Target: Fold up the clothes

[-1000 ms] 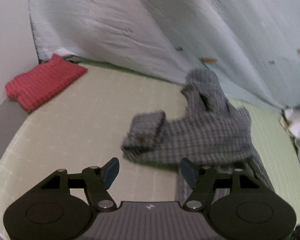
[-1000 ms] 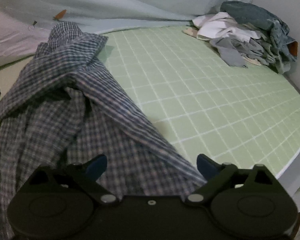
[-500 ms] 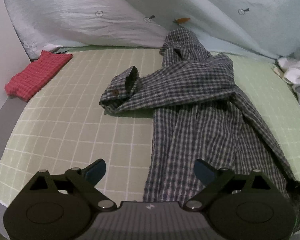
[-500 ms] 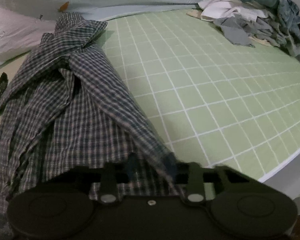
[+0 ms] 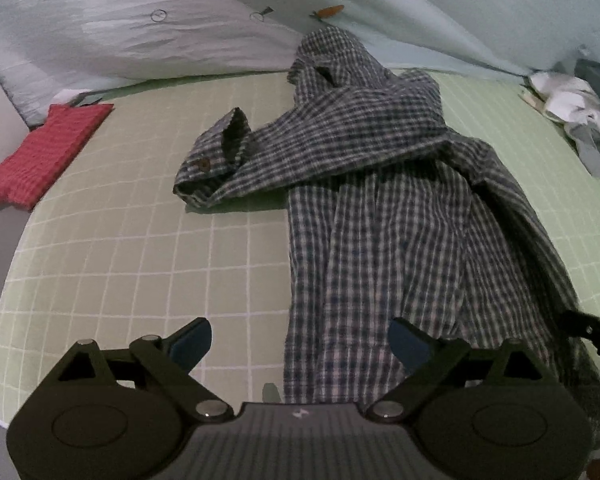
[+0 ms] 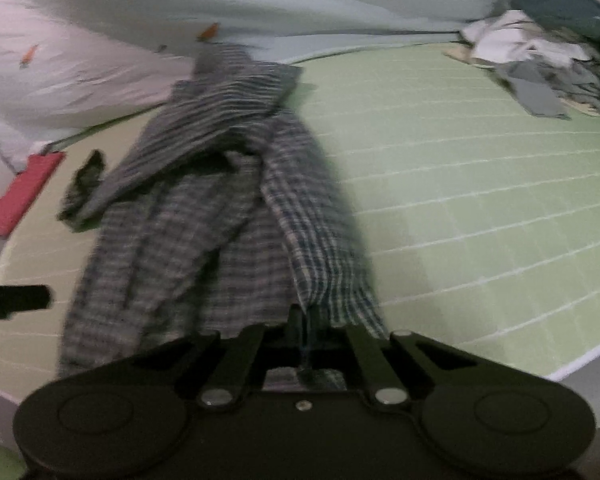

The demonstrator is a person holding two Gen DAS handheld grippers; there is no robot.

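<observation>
Currently the right gripper (image 6: 305,332) is closed on the near hem of the checked shirt (image 5: 380,208); one second ago its jaws stood wide apart over the same cloth, and half a second ago they were closing. The left gripper (image 5: 300,346) has jaws apart and holds nothing, as in both earlier frames; its view has pulled back from a close look at the cuff (image 5: 212,168) to the whole garment.

The shirt lies crumpled on the green gridded mat (image 5: 120,240), collar end far, hem near, with one sleeve thrown out to the left. It is bunched, not flat. Judgement: one hem corner is now secured, and the cloth needs spreading before any clean fold can be made.

Limits of view:
- The right wrist picture is motion-blurred; the exact point of the grip is hidden behind the gripper body.
- The second sleeve cannot be located under the folds.
- A red folded item (image 5: 44,156) rests at the far left edge of the mat; its type cannot be told.
- A heap of other clothes (image 6: 540,64) lies far right, partly cut off.
</observation>
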